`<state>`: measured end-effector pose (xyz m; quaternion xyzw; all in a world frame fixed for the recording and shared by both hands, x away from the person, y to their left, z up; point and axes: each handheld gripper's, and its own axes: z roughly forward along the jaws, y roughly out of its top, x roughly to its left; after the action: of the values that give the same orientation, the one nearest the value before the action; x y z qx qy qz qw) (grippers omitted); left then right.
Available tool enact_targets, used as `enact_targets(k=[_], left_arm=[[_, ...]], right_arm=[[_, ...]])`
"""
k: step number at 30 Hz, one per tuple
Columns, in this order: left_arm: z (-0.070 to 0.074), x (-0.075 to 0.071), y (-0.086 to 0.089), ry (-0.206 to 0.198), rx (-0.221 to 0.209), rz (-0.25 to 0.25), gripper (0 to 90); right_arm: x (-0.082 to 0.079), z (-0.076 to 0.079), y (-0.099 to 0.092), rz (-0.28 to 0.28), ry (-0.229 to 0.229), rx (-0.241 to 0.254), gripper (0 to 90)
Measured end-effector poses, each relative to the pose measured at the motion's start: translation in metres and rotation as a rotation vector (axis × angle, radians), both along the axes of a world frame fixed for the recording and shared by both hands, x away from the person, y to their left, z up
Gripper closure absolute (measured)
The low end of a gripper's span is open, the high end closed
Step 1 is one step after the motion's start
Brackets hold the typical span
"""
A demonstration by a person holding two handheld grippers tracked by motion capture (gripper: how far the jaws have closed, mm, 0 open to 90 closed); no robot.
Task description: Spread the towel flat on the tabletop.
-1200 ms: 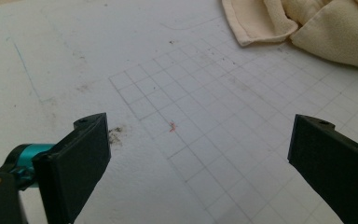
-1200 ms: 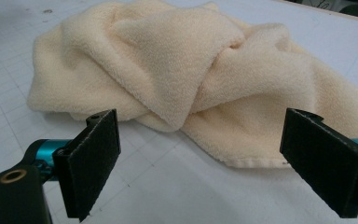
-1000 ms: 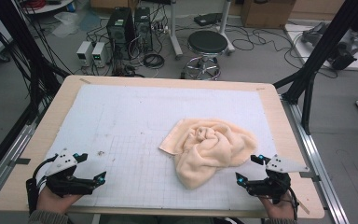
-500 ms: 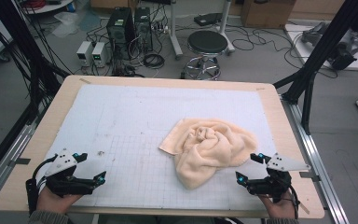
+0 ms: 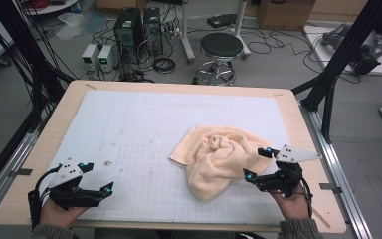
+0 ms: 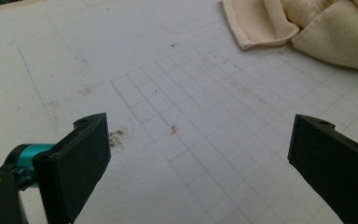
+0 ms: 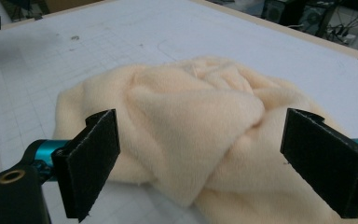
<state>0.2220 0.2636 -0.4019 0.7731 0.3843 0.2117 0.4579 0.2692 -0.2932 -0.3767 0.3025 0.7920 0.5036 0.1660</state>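
Cables, power supplies and a black stool crowd the lab floor behind the wooden table, whose top carries a white gridded mat. On that mat, right of centre, lies the cream towel — crumpled into a loose mound, folds twisted at its crown, one hemmed corner spread flat toward the middle of the grid.

I hold the right gripper just beside the towel's right edge, jaws spread wide and empty. From the right gripper view the cloth sits squarely between the two black pads, which I judge is the reason for the approach from this side: the nearest bulge of fabric is the easiest to pinch.

My left gripper waits well apart from the towel, low over the near left of the mat. Its jaws are also wide open with nothing between them but bare grid and a dark smudge. It is aimed across the table toward the flat corner — probably parked there so it can take that corner once the right side has lifted the heap.

No grasp has been made yet; the work looks to be at its very start.
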Motion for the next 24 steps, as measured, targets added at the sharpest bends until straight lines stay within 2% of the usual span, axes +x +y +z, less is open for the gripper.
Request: enact_targets(k=[6, 12, 15, 16, 19, 24], left_arm=[[0.000, 0.001, -0.002, -0.001, 0.000, -0.002, 6.2], [-0.001, 0.002, -0.002, 0.003, -0.003, -0.005, 6.2], [-0.001, 0.002, -0.002, 0.003, -0.003, -0.007, 6.2], [-0.001, 0.002, -0.003, 0.002, -0.004, -0.008, 6.2], [-0.001, 0.004, -0.005, 0.007, -0.002, -0.018, 6.2], [-0.001, 0.008, -0.013, 0.010, 0.003, -0.039, 6.3]], right_arm=[[0.022, 0.002, 0.019, 0.035, 0.019, -0.031, 11.0], [0.041, -0.013, 0.030, 0.033, 0.071, -0.077, 12.4], [0.049, -0.024, 0.038, 0.056, 0.106, -0.113, 17.9], [0.051, -0.028, 0.041, 0.063, 0.104, -0.122, 20.1], [0.054, -0.033, 0.044, 0.068, 0.112, -0.113, 28.2], [0.055, -0.042, 0.047, 0.061, 0.167, -0.102, 39.6]])
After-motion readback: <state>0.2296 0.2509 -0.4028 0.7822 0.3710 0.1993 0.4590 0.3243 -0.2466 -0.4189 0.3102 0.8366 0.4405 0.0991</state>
